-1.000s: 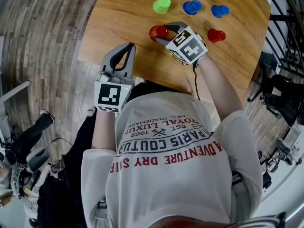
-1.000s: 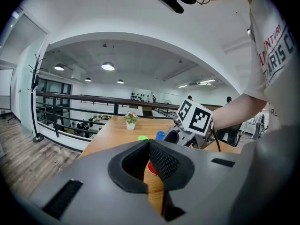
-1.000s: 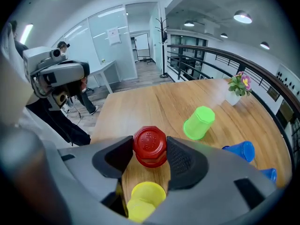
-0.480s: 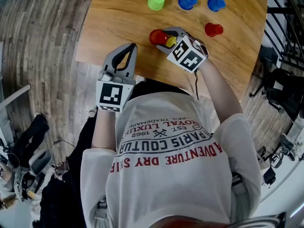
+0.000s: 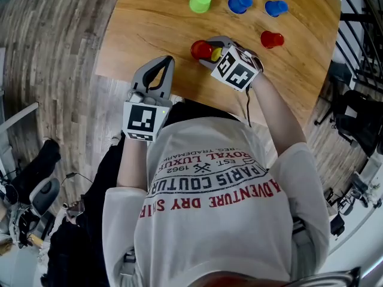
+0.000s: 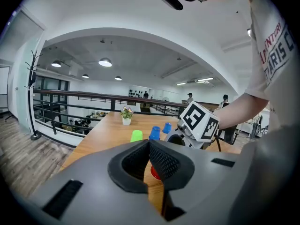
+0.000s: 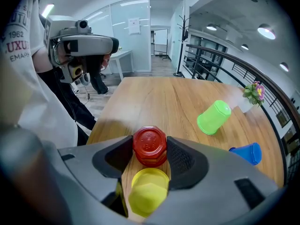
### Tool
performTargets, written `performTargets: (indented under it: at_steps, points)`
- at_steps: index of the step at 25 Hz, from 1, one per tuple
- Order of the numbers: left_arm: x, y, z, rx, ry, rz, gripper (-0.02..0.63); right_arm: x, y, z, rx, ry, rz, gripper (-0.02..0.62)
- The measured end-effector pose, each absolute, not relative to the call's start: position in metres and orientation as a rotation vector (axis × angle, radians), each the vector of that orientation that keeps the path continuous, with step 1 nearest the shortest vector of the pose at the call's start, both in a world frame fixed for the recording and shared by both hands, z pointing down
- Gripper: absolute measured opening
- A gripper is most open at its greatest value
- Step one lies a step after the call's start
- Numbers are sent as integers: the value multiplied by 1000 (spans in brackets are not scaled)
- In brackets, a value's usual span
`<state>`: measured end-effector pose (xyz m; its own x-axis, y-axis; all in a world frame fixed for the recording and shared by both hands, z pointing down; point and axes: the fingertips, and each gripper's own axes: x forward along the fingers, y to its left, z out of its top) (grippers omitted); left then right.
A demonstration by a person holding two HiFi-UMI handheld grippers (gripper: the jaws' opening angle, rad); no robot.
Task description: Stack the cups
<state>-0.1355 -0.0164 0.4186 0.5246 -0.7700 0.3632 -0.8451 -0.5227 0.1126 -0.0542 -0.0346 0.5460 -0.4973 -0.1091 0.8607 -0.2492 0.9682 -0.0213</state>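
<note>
The right gripper (image 5: 210,50) holds a yellow cup (image 7: 147,191) deep between its jaws, with an upturned red cup (image 7: 150,146) between its tips. The left gripper (image 6: 149,146) is closed and empty.

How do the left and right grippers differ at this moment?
The left gripper has its jaws together and empty; the right gripper holds a yellow cup between its jaws. The left gripper hangs at the near edge of the table, while the right gripper is over it beside a red cup. Both are grey and carry a marker cube.
</note>
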Motion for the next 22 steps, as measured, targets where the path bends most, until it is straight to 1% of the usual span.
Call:
performTargets:
  at_steps: [5, 7, 8, 15, 22]
  points:
    - [-138, -16, 421, 2482, -1364, 396, 15, -54, -33, 550, 233, -2085, 191, 244]
    - [-138, -16, 421, 2482, -1363, 396, 15, -55, -32, 550, 228, -2082, 204, 281]
    - [-138, -17, 421, 2484, -1363, 395, 15, -55, -33, 548, 240, -2090, 212, 287]
    - [-130, -21, 413, 2530, -1331, 384, 15, -53, -48, 505, 422, -2225, 290, 299]
    - [-97, -37, 402, 2629, -1238, 386, 15, -3, -75, 479, 729, -2239, 329, 298]
